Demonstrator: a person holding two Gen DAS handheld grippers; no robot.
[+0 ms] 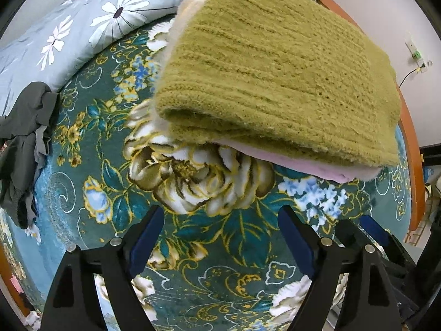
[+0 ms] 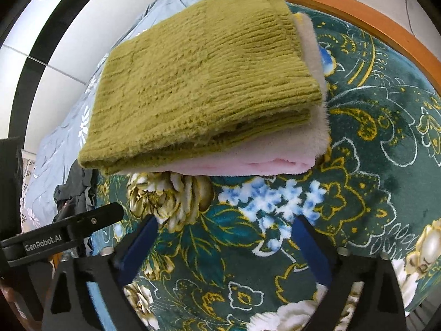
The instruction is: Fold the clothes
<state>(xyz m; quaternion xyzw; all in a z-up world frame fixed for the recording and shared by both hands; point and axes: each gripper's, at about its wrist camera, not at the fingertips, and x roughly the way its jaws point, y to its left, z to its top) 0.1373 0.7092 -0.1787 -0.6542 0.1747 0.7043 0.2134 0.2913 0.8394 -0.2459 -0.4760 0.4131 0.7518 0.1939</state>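
Observation:
A folded olive-green knit sweater (image 1: 270,66) lies on top of a folded pink and cream fleece garment (image 1: 325,169), stacked on the floral teal blanket (image 1: 220,248). The same stack shows in the right wrist view, green sweater (image 2: 198,82) over the pink garment (image 2: 275,157). My left gripper (image 1: 220,237) is open and empty, a little short of the stack's near edge. My right gripper (image 2: 226,242) is open and empty, also just short of the stack. The left gripper's body (image 2: 63,237) shows at the left of the right wrist view.
A crumpled dark grey garment (image 1: 24,143) lies at the left on the blanket, also seen in the right wrist view (image 2: 77,190). A light blue daisy-print duvet (image 1: 82,22) is bunched behind. An orange wooden bed frame (image 1: 410,143) borders the right side.

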